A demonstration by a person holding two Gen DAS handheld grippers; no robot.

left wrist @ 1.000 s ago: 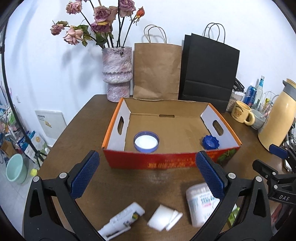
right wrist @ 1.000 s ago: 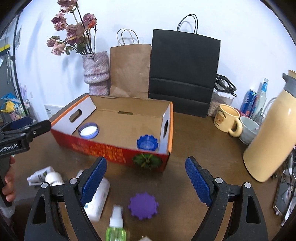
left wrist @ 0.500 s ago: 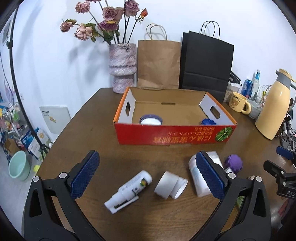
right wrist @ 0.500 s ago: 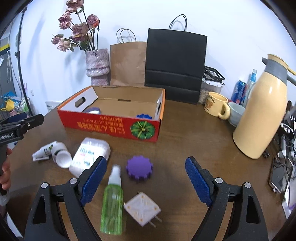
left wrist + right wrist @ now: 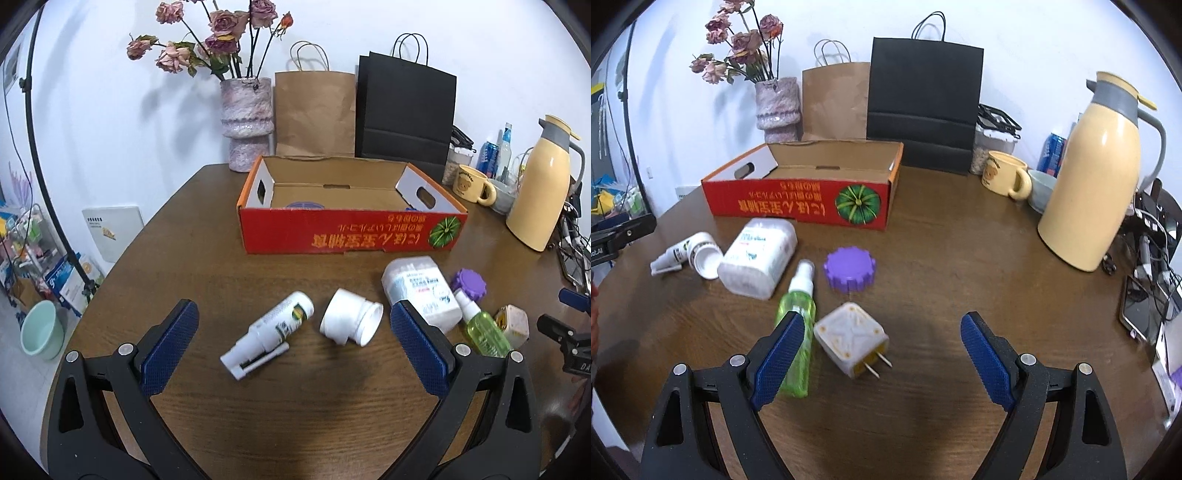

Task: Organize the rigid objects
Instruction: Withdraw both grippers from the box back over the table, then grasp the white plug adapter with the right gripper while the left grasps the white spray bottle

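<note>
My left gripper (image 5: 293,334) is open and holds nothing. Just past its fingertips lie a white spray bottle (image 5: 271,334) and a white jar (image 5: 351,321) on their sides. Further right lie a white swab box (image 5: 421,288), a purple toothed cap (image 5: 468,282) and a green spray bottle (image 5: 484,330). My right gripper (image 5: 882,343) is open too, over a white plug adapter (image 5: 851,338), with the green spray bottle (image 5: 798,314) by its left finger. The purple cap (image 5: 849,269) and swab box (image 5: 759,253) lie beyond. Behind them stands the red cardboard box (image 5: 351,232), a blue-rimmed lid (image 5: 304,204) barely showing inside.
A vase of dried roses (image 5: 245,125), a brown paper bag (image 5: 314,114) and a black bag (image 5: 404,114) stand behind the box. At the right are a cream thermos (image 5: 1093,177), a mug (image 5: 1004,179), a bowl (image 5: 1043,190), cans, cables and a phone (image 5: 1141,314).
Both grippers have drawn back from the box and sunk lower. The loose items in front of the box have come fully into view. Both jaws stayed equally wide.
</note>
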